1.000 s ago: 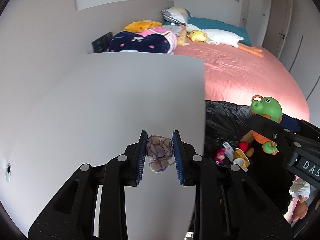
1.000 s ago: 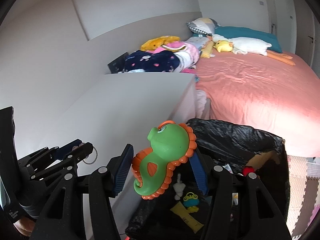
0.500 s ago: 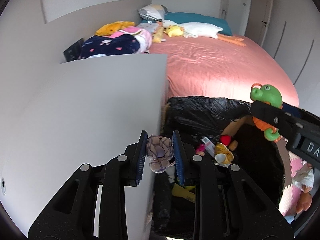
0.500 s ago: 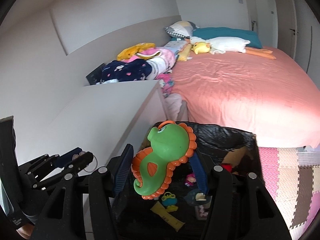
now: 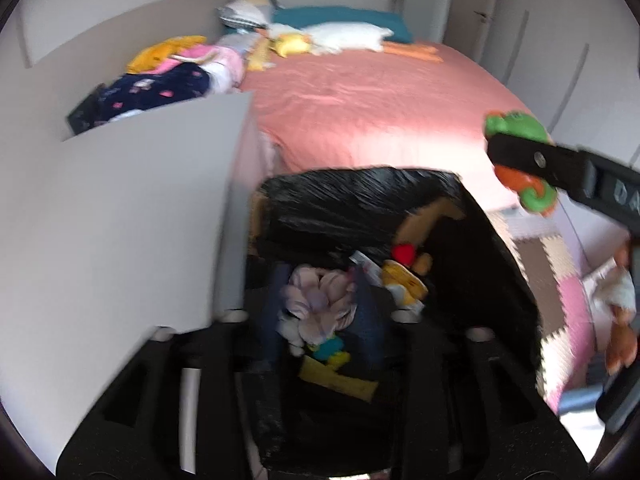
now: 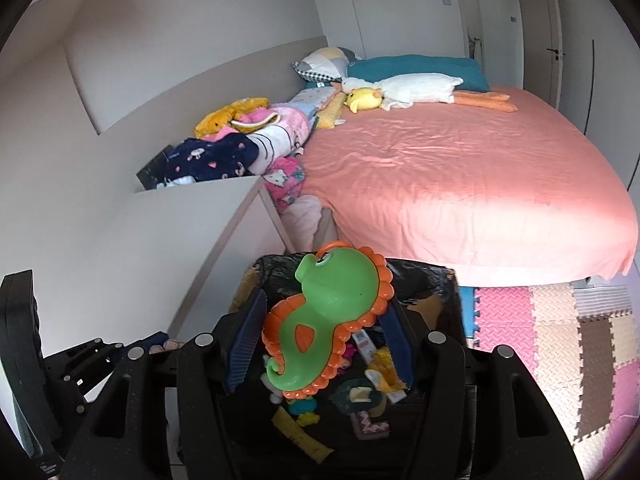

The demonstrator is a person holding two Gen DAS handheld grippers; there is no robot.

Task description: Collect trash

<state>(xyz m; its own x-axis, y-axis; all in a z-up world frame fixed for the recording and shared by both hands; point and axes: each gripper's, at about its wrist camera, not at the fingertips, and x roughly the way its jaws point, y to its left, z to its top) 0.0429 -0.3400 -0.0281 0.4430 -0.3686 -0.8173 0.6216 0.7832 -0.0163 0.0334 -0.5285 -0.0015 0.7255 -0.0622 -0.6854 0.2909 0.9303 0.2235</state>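
My left gripper (image 5: 320, 312) jaws pinch a plaid cloth wad (image 5: 320, 304) over the black-lined bin (image 5: 360, 196), just right of the bench (image 5: 120, 208) edge. Right gripper (image 6: 320, 344) jaws clamp the green seahorse toy (image 6: 332, 312) above the bin's mouth.

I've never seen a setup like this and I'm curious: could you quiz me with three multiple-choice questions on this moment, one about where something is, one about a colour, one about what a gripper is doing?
1. Where is the black trash bag?
A. On the bed
B. On the floor at the bed's foot
C. On the white table

2. What colour is the bed cover?
A. Salmon pink
B. Teal
C. Grey

3. The right gripper is:
A. Empty
B. Holding a pillow
C. Gripping the seahorse toy

Answers: 1 B, it stands below the mattress edge; 2 A, teal is only the pillow; 3 C, the toy sits between its fingers.
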